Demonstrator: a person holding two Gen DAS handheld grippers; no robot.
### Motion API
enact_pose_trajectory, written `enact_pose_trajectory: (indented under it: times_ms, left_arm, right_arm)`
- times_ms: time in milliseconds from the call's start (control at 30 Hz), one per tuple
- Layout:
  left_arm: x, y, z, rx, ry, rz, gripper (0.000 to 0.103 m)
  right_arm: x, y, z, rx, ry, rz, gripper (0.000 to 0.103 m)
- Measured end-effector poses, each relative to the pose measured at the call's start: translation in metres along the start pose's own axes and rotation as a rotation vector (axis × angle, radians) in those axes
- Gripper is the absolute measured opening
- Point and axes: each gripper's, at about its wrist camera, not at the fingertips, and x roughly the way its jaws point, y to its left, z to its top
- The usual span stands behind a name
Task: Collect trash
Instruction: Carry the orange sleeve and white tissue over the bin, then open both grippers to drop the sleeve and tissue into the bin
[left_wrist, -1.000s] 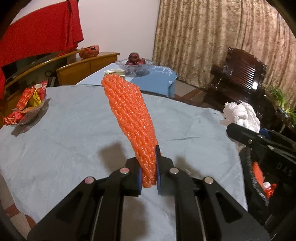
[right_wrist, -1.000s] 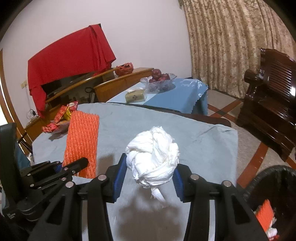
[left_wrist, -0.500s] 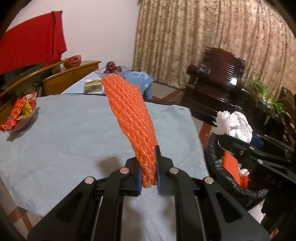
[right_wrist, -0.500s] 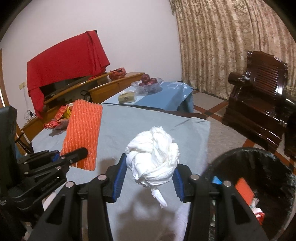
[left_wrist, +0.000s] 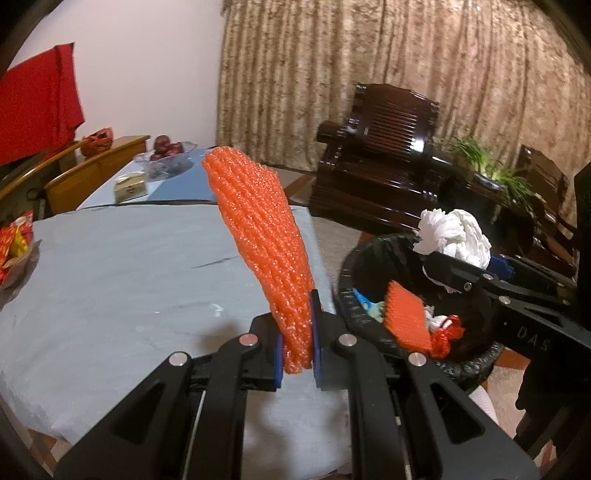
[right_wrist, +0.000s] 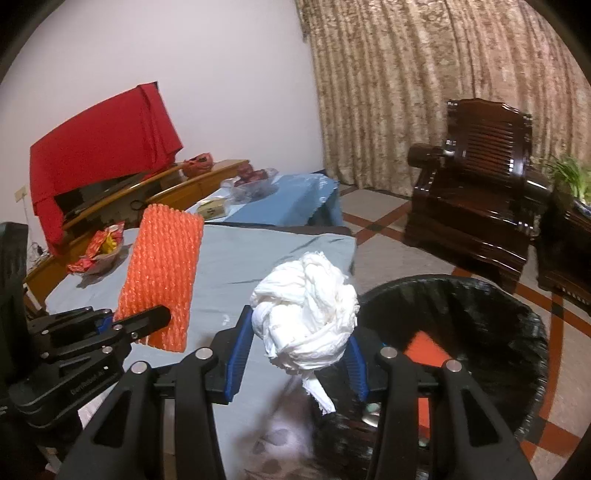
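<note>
- While swinging away from the bench and over to the black bin, brings the bin right up close: only a dark bit at the side a second ago, now the whole round mouth in both views.
- Pinches the orange foam net in the left gripper, jaws pressed tight on its bottom end, same as before.
- Keeps the net standing tall and leaning a little to the left, up in the air over the bench edge, just beside the bin and not over it yet.
- Squeezes the white paper ball in the right gripper, jaws shut on both sides of it, with a loose tail hanging down.
- Carries the ball nearer than the net: already at the near rim of the bin, maybe just over it.
- Shows trash already down inside the bin: a flat orange piece and some small red and white scraps.
- Leaves the snack bowl far back on the bench, well apart from both grippers.
- Means the pick-up part looks done for these two things and the carry is almost over.
- Next, most likely: go a bit more over the hole, then open up and drop, ball first.
- Needs care with the net: long and light, so easy to land on the rim or on the floor if let go too early.
</note>
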Motion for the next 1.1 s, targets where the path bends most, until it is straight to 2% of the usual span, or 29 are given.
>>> enact_pose_trajectory:
  times_ms: [300,567,833,1100]
  left_arm:
    - [0.021,-0.046,0.005,0.078,0.004,-0.078,0.011]
    - [0.058,-0.088,0.009,0.142,0.034,-0.151,0.011]
    - [0.099,-0.114,0.010,0.182,0.043,-0.186,0.011]
    - [0.143,-0.131,0.011,0.209,0.089,-0.196,0.011]
  right_arm:
    - [-0.018,-0.045,-0.007,0.047,-0.010,-0.091,0.045]
    - [-0.024,-0.091,-0.016,0.083,0.000,-0.188,0.046]
    - [-0.002,-0.132,-0.028,0.125,0.055,-0.246,0.046]
    - [0.016,-0.159,-0.033,0.156,0.089,-0.271,0.046]
